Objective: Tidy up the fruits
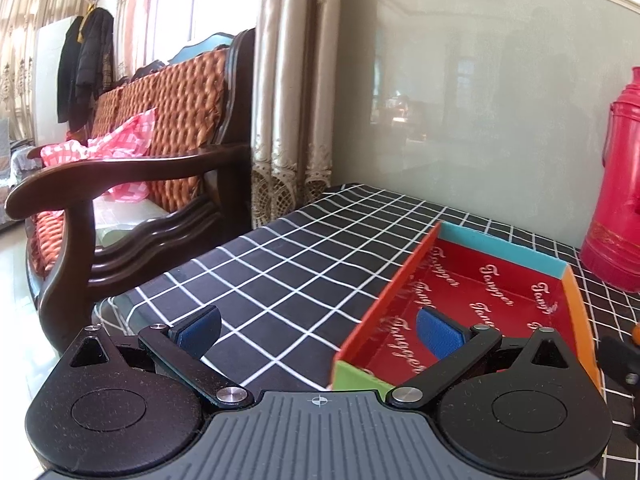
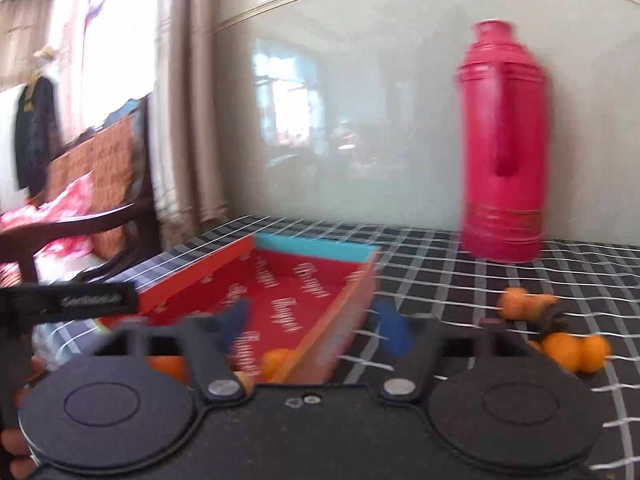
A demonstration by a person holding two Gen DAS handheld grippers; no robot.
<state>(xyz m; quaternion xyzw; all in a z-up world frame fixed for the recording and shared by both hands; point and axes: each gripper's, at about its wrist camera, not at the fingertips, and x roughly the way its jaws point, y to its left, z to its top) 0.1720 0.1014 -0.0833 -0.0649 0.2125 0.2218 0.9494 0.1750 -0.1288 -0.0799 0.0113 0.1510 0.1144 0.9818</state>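
Note:
A shallow cardboard box (image 1: 500,248) with a red printed inside and coloured walls lies on the checked tablecloth (image 1: 280,280). My left gripper (image 1: 320,332) stands open at the box's near left corner, with its right pad (image 1: 438,332) over the red floor and nothing between the fingers. In the blurred right wrist view my right gripper (image 2: 314,326) is open over the box (image 2: 316,246), straddling its right wall. Small oranges (image 2: 276,360) lie in the box's near end. More small oranges (image 2: 572,352) lie on the cloth to the right, some with dark leaves.
A tall red thermos flask (image 2: 504,140) stands against the glossy wall behind the box. A wooden sofa (image 1: 120,184) with orange cushions sits past the table's left edge, beside curtains. A black device part (image 2: 68,300) and a hand (image 2: 12,448) show at the left.

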